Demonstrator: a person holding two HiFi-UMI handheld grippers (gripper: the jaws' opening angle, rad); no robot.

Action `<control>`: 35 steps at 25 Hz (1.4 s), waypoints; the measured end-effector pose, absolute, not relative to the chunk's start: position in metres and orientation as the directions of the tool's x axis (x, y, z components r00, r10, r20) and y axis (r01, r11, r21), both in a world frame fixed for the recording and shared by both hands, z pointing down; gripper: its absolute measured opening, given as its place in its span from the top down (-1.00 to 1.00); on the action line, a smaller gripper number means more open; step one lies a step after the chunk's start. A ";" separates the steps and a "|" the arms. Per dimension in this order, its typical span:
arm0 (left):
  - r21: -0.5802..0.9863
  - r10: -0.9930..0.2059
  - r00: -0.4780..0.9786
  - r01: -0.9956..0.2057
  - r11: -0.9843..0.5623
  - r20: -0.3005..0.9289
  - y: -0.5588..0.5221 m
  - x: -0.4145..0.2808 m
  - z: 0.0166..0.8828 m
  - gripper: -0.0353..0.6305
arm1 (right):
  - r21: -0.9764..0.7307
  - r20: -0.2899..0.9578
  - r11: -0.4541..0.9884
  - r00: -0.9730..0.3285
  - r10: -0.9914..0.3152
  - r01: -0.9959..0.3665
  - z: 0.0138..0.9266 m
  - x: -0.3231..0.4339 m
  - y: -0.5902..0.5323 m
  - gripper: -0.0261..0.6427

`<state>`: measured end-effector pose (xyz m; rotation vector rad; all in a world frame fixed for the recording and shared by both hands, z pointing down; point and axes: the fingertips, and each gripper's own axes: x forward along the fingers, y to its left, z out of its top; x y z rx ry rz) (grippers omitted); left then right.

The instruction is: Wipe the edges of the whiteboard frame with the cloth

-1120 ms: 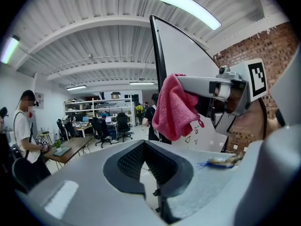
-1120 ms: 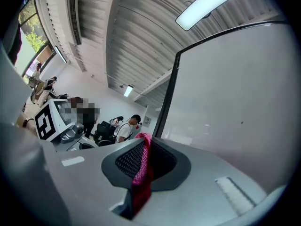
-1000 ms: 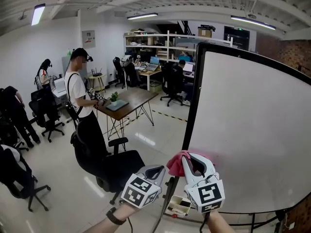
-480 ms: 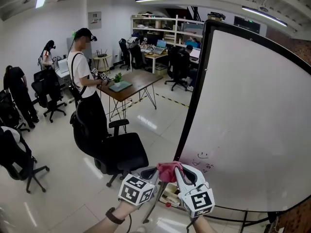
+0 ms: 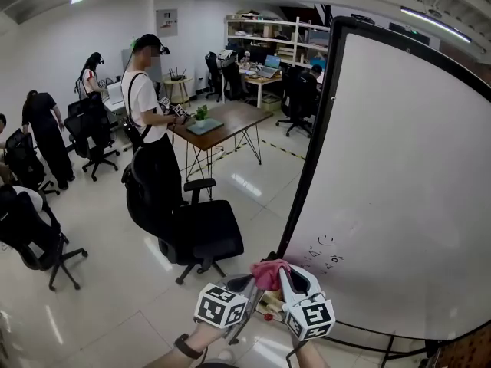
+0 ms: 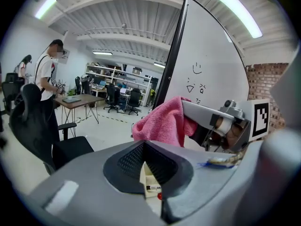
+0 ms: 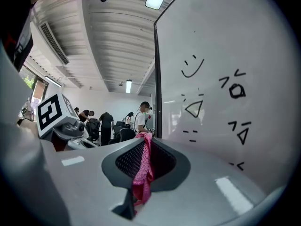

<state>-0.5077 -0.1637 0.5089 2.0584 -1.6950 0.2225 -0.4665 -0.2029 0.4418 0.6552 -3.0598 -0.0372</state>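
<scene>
The whiteboard [image 5: 399, 190] stands at my right, and its black frame [image 5: 307, 167] runs down its left edge. A pink cloth [image 5: 270, 273] sits at the lower left corner of that frame, with my right gripper [image 5: 288, 278] shut on it. The cloth [image 7: 142, 168] hangs between the jaws in the right gripper view, beside the frame [image 7: 157, 79] and some doodles. My left gripper [image 5: 247, 284] is close on the left with its jaws shut and nothing held. The left gripper view shows the cloth [image 6: 162, 124], the right gripper [image 6: 188, 108] and the frame [image 6: 170, 55].
A black office chair [image 5: 201, 232] stands just left of the board. Behind it a person [image 5: 149, 121] stands by a wooden desk [image 5: 222, 121]. A small marker tray [image 5: 268, 305] sits under the board's corner. More people and chairs fill the far left.
The right gripper and cloth have slid down the frame's left edge to its lower corner. The left gripper has followed beside it.
</scene>
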 end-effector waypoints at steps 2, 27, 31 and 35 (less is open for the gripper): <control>0.225 -0.883 0.217 -0.965 -0.132 0.415 -0.165 -0.506 0.512 0.89 | 0.017 0.026 0.911 -0.910 -0.413 -0.413 0.449 -0.467 -0.205 0.85; 0.298 -0.792 0.278 -0.946 -0.128 0.543 -0.162 -0.507 0.607 0.89 | -0.100 0.278 0.881 -0.863 -0.422 -0.463 0.574 -0.489 -0.206 0.85; 0.309 -0.779 0.287 -0.943 -0.126 0.558 -0.158 -0.503 0.617 0.89 | -0.148 0.283 0.879 -0.871 -0.402 -0.454 0.582 -0.488 -0.204 0.85; 0.316 -0.770 0.289 -0.941 -0.120 0.569 -0.156 -0.499 0.623 0.89 | -0.223 0.267 0.840 -0.860 -0.435 -0.495 0.585 -0.476 -0.209 0.85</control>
